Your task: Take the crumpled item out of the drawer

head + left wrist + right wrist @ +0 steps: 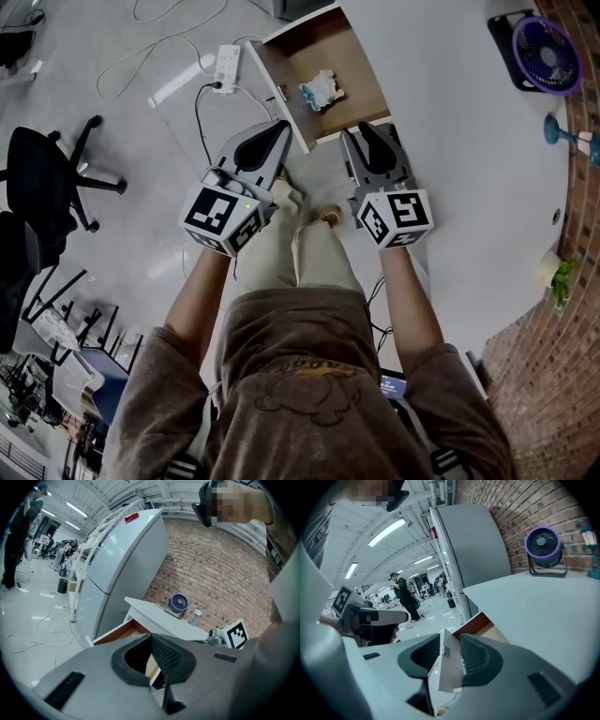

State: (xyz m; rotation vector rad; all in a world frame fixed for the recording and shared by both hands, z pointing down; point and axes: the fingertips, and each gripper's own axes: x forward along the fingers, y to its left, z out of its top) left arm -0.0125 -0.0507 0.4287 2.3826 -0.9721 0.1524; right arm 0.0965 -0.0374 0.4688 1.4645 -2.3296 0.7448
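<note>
Right gripper (364, 129) hovers with its jaws apart. In the right gripper view (450, 641) the white edge of the drawer front (446, 665) shows in the gap, and neither pad seems to press on it. Left gripper (281, 124) has its jaw tips drawn together on nothing. The left gripper view (151, 637) shows only a sliver of wood through the hollow behind the tips.

The crumpled item (322, 89), a white and pale blue wad, lies on the wooden floor of the open drawer (361, 66), about mid-drawer and clear of every wall. The drawer stands pulled out from the white desk (469, 141).

In the head view the wad lies ahead of both grippers and between their two lines: up and to the right of the left gripper, up and to the left of the right one. The distances look about equal. What differs is what stands in the way. The left gripper sits just outside the drawer front (279, 98), near its corner and over the bare room floor. The right one sits just at the drawer's near side wall.

The wad is compact, perhaps a little wider across than deep, so it seems to impose no grip direction. Judging from this, the right gripper is better placed: it is already parted and needs only to pass over the low wall and dip forward and left. Neither gripper view shows the wad itself.
</note>
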